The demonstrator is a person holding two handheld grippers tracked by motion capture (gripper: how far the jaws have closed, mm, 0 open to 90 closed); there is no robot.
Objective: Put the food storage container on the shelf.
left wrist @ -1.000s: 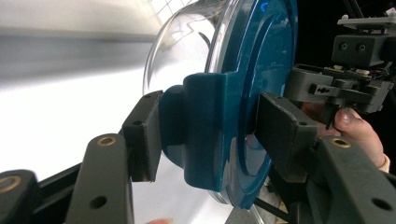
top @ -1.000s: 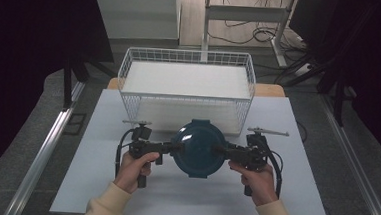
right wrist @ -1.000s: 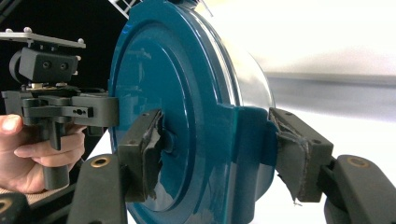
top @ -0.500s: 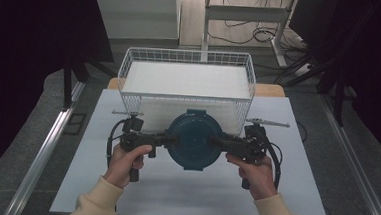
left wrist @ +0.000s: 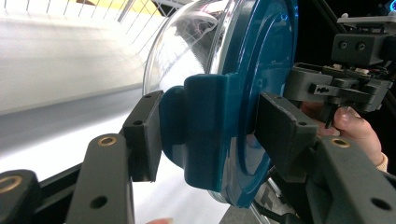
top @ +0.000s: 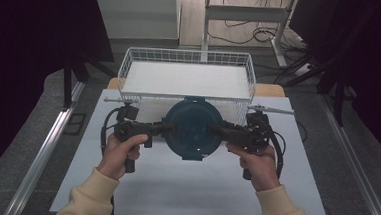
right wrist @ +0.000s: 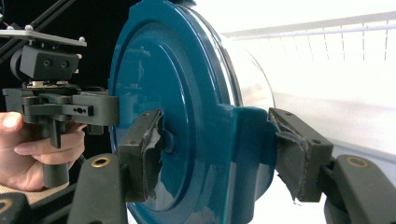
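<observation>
A round container [top: 193, 130] with a teal lid [left wrist: 268, 70] and a clear bowl hangs above the white table [top: 173, 186], just in front of the wire basket [top: 131, 64]. My left gripper [top: 169, 129] is shut on the teal side clip [left wrist: 205, 126] at the container's left edge. My right gripper [top: 216, 132] is shut on the opposite clip [right wrist: 247, 140], one pad on the lid [right wrist: 159, 70] and one under the rim. In the left gripper view the right gripper's body [left wrist: 345, 84] shows beyond the lid; the right gripper view shows the left one [right wrist: 56, 107].
The white wire basket with a white liner stands at the table's far edge, right behind the container. Dark floor, a metal rail [top: 45, 149] at the left, and cables [top: 263, 34] at the back surround the table.
Both hands have risen together with the container between them, carrying it up and closer to the basket's front wall. The grips look the same.
</observation>
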